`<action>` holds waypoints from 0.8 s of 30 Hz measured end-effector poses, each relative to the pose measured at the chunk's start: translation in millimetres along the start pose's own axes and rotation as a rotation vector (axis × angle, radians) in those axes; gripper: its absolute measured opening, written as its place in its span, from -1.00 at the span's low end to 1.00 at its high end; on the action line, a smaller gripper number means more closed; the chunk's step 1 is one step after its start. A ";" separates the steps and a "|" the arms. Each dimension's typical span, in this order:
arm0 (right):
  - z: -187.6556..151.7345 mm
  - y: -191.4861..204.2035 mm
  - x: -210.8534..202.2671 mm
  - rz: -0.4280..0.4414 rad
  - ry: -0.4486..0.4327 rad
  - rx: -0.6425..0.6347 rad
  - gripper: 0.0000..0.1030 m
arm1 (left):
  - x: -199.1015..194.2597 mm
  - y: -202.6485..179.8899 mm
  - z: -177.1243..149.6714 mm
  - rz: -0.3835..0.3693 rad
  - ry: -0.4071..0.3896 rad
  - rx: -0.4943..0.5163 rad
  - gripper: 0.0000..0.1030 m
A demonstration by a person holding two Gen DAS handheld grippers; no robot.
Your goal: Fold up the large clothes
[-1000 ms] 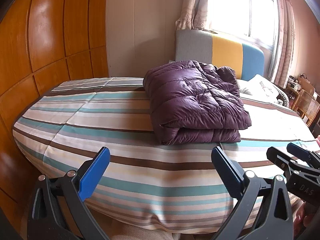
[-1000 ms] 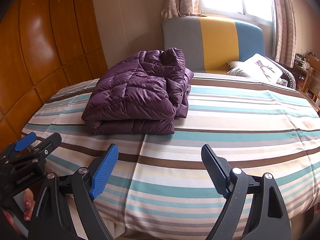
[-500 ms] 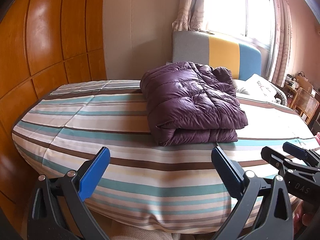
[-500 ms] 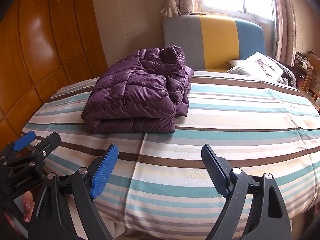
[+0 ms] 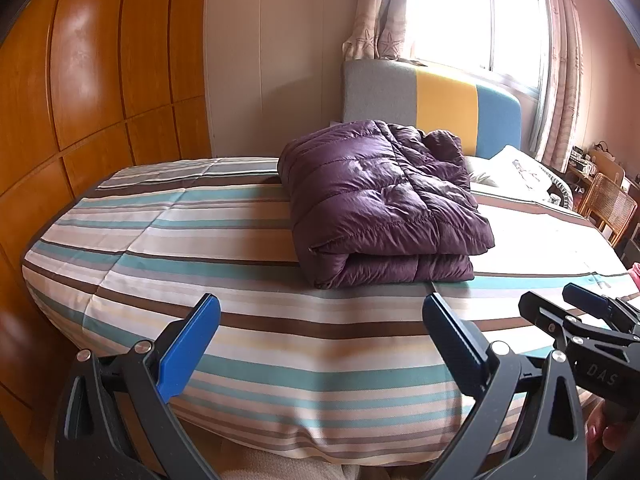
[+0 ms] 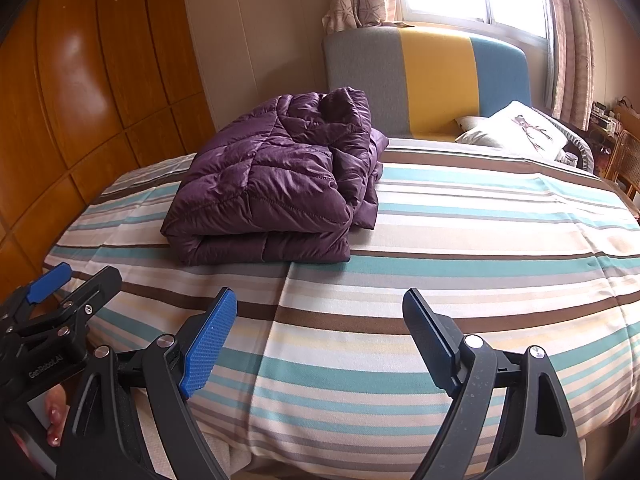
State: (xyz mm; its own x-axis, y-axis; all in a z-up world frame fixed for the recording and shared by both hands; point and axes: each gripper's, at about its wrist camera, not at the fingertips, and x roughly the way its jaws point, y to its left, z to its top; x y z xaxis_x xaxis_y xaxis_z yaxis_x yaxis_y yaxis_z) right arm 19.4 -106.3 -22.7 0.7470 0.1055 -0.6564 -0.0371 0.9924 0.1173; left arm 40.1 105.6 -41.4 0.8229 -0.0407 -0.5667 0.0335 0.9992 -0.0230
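Note:
A purple quilted down jacket (image 5: 380, 200) lies folded into a thick bundle on the striped bed cover (image 5: 168, 240). It also shows in the right wrist view (image 6: 276, 184), left of centre on the cover (image 6: 480, 232). My left gripper (image 5: 320, 344) is open and empty, held over the bed's near edge, well short of the jacket. My right gripper (image 6: 320, 340) is open and empty, also at the near edge. Each gripper shows at the side of the other's view.
A grey, yellow and blue headboard (image 5: 432, 108) stands behind the bed under a bright window. A white pillow (image 6: 516, 128) lies at the far right. Wooden wardrobe panels (image 5: 80, 100) line the left side. A wicker chair (image 5: 612, 208) stands at the right.
Both grippers have drifted slightly back and lower from the bed. The jacket has not moved. Both stay open.

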 end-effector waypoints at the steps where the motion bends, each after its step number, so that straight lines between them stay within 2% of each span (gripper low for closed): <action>1: -0.3 -0.1 0.2 0.000 0.001 0.000 0.64 | -0.1 0.0 0.0 -0.002 0.000 -0.002 0.96; 11: -0.3 -0.5 1.6 0.002 0.004 0.000 0.64 | 3.8 0.5 -1.2 -0.024 0.024 -0.020 0.96; 15: -0.2 -0.7 2.9 0.003 0.010 0.001 0.64 | 2.7 0.6 -2.2 -0.023 0.010 -0.032 0.96; 19: -0.2 -1.4 4.0 0.003 0.013 0.003 0.64 | -4.2 -8.4 -3.2 0.010 -0.041 0.030 0.96; 24: -0.7 -2.0 6.2 0.002 0.017 0.005 0.64 | -4.7 -13.1 -0.6 -0.022 -0.024 0.036 0.96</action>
State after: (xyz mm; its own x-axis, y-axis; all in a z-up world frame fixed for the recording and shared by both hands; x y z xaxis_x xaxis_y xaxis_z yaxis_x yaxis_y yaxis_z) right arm 23.6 -107.6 -27.5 0.7356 0.1091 -0.6686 -0.0353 0.9918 0.1229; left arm 35.5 92.7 -38.9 0.8352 -0.0627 -0.5463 0.0715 0.9974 -0.0052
